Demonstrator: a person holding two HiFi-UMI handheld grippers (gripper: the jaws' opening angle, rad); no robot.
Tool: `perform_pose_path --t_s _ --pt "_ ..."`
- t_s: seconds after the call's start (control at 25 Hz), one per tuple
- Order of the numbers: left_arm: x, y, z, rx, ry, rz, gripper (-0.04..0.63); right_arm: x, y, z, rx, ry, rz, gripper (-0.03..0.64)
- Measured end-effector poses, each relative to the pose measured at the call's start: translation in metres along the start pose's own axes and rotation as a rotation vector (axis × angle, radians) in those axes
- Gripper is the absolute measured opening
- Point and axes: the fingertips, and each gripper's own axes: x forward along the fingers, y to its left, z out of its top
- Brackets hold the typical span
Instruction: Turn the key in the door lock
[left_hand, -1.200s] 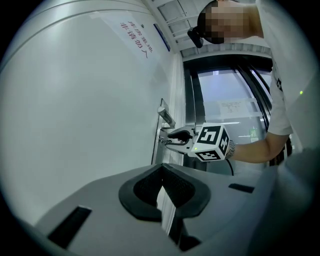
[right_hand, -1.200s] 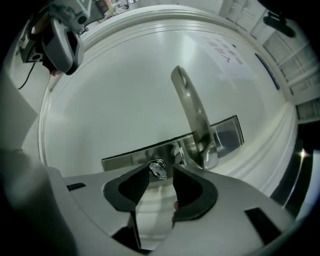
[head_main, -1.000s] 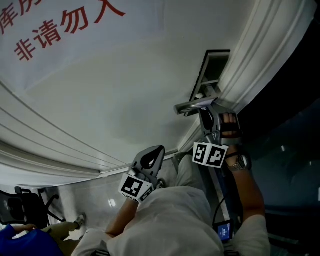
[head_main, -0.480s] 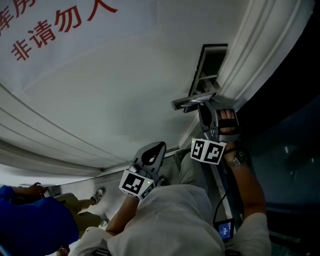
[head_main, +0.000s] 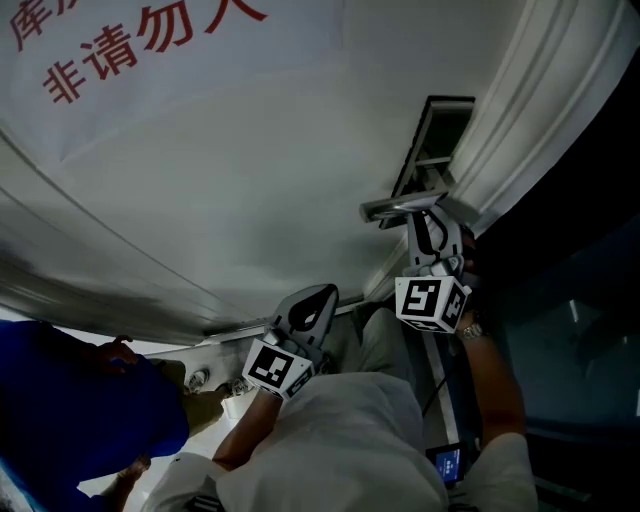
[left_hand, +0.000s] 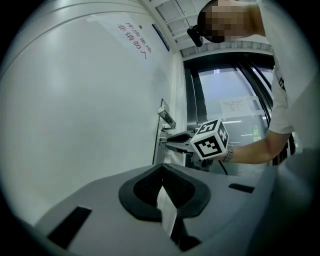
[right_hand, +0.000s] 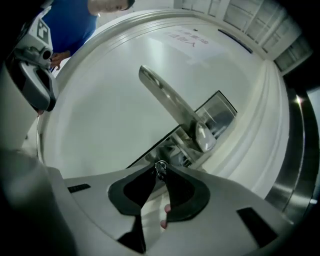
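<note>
Right gripper points at the lock side of the large white panelled door, just under the silver metal lever handle. Its jaws have just been closing, and their dark padded tips now pinch the small silver metal key. The key sticks out of the lock fitting below the lever, beside the dark rectangular lock plate set near the door's edge. The lever itself stands out from the door and slants across the right gripper view, well above the jaws and not touching them.

Left gripper is lower and to the left in the head view, well apart from the handle. Its jaws are pressed together at the tips with nothing between them.

Red printed characters run across the upper part of the door. A person in a blue top is at the lower left of the head view, near the door's base.
</note>
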Motion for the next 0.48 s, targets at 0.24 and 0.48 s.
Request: perform_pose_path --t_s 0.24,0.48 --pt "-0.0024 -0.0033 -0.0021 0.005 0.003 -0.011 0.003 -0.0005 -0.0036 0.0018 0.208 0.008 0.02 0.071" --pt "-0.0035 -0.0032 -0.0003 0.005 0.003 -0.001 0.003 0.0016 -0.0064 -0.0007 0.529 -0.013 0.09 0.009"
